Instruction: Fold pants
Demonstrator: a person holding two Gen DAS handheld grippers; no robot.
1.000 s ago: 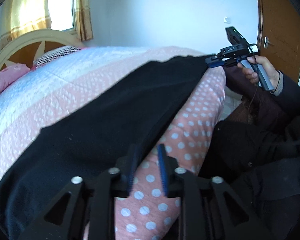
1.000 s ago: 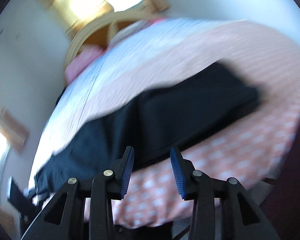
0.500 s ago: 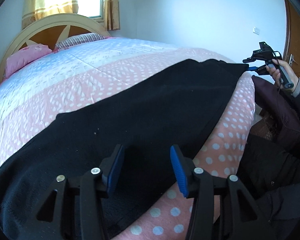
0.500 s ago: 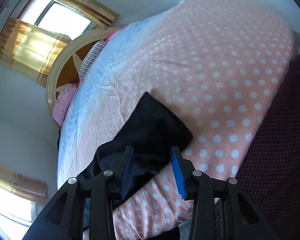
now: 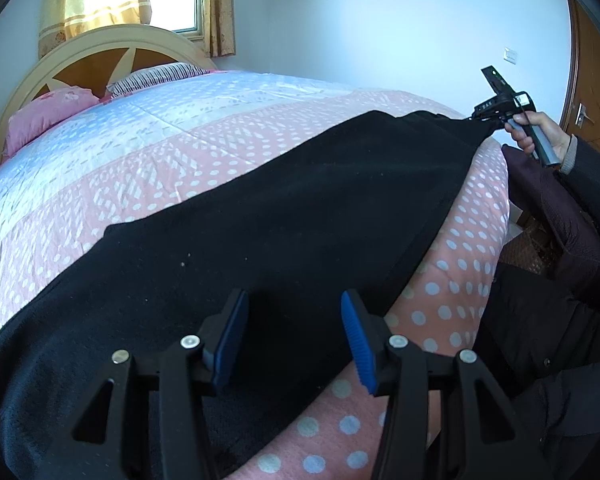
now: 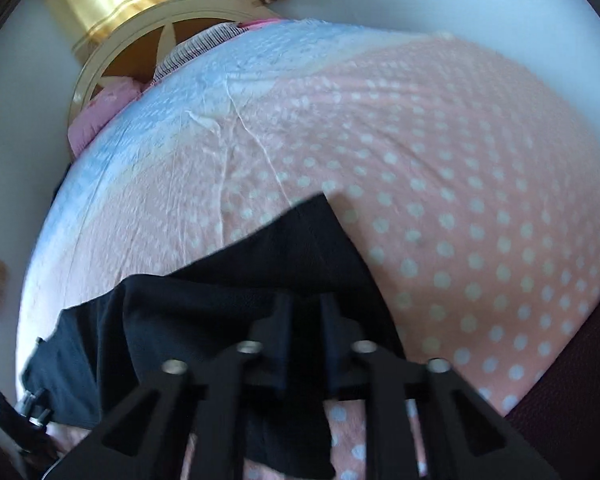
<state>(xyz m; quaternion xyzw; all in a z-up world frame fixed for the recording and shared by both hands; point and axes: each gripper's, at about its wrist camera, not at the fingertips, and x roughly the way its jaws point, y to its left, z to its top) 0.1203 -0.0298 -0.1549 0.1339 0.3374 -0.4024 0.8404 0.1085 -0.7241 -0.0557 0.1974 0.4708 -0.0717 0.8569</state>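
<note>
Our left gripper hovers with jaws spread over the near end of the black pants, which lie stretched along the front edge of the bed. Farther right, our right gripper is pinching the pants' other end, lifting that fabric slightly.

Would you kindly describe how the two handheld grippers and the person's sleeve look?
Both grippers, left and right, are black angular frames with silver screws; the left's pads are ribbed blue. The sleeve is dark over a grey cuff.
</note>
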